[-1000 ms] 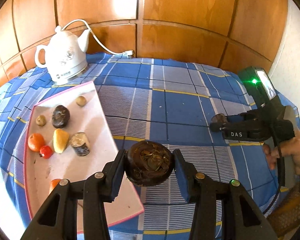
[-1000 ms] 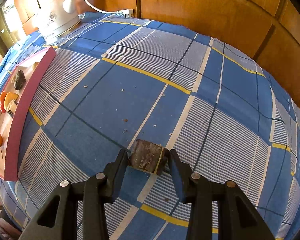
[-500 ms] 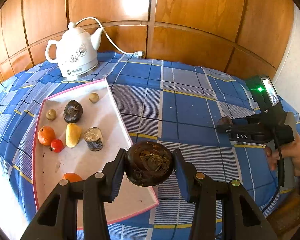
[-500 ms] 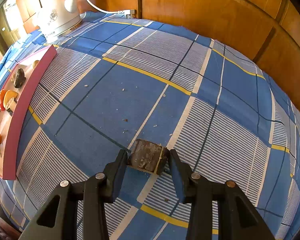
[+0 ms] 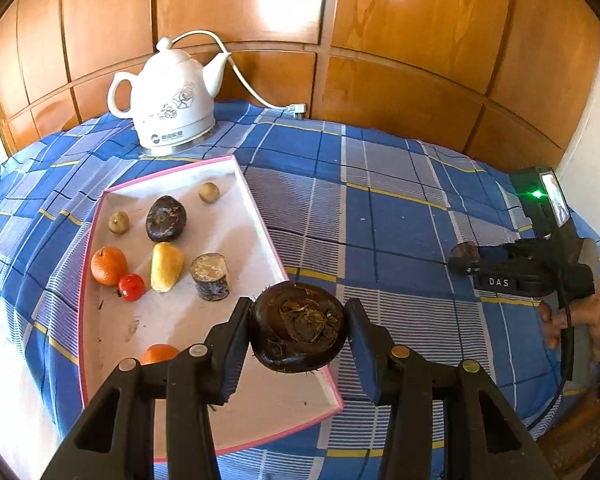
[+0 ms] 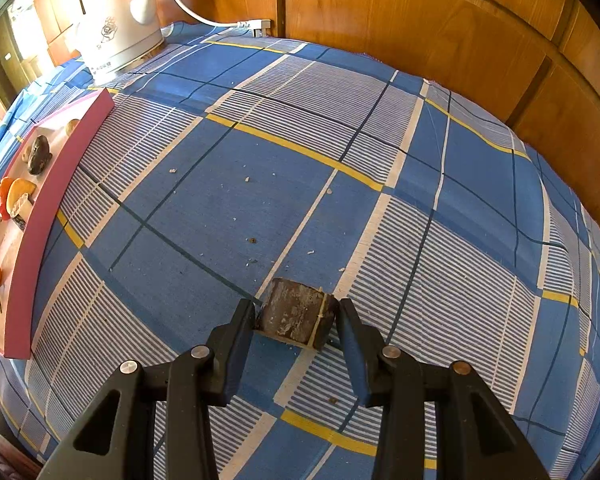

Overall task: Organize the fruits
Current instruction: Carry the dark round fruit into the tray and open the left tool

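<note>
My left camera looks along my left tongs [image 5: 299, 330], high above the near corner of the pink-rimmed tray [image 5: 260, 216], facing the kettle [image 5: 168, 100] and wood wall. My right camera sits low and close over the checked cloth [image 6: 340, 128]. Both views share tray, kettle and cloth.

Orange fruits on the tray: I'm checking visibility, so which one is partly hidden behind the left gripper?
The orange at the tray's near end; the left gripper's finger covers its lower part. The other orange sits in plain view beside the red fruit.
</note>
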Demonstrator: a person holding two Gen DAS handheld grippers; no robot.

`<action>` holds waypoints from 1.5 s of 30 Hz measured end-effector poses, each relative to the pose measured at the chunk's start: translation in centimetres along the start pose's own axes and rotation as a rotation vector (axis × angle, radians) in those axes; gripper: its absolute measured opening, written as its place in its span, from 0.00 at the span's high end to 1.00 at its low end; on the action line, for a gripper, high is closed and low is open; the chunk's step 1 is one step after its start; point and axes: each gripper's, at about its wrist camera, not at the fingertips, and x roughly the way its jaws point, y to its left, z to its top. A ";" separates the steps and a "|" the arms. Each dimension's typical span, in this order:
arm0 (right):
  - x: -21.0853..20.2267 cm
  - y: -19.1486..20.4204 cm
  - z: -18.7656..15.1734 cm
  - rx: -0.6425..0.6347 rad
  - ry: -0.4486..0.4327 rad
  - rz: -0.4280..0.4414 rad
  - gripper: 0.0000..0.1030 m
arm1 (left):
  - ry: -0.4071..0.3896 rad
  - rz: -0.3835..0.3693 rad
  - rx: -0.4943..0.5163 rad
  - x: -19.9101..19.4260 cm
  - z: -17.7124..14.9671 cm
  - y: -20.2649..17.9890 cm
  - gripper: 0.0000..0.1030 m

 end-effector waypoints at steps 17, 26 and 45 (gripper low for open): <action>0.0 0.1 0.0 -0.004 -0.002 -0.006 0.59 | -0.020 0.061 -0.075 -0.6 0.2 3.8 0.54; 0.0 0.1 0.0 -0.004 -0.002 -0.009 0.59 | -0.045 0.138 -0.196 -2.1 0.5 10.4 0.54; 0.0 0.2 0.0 0.003 -0.003 -0.009 0.59 | 0.029 0.179 -0.304 2.2 -0.7 13.9 0.38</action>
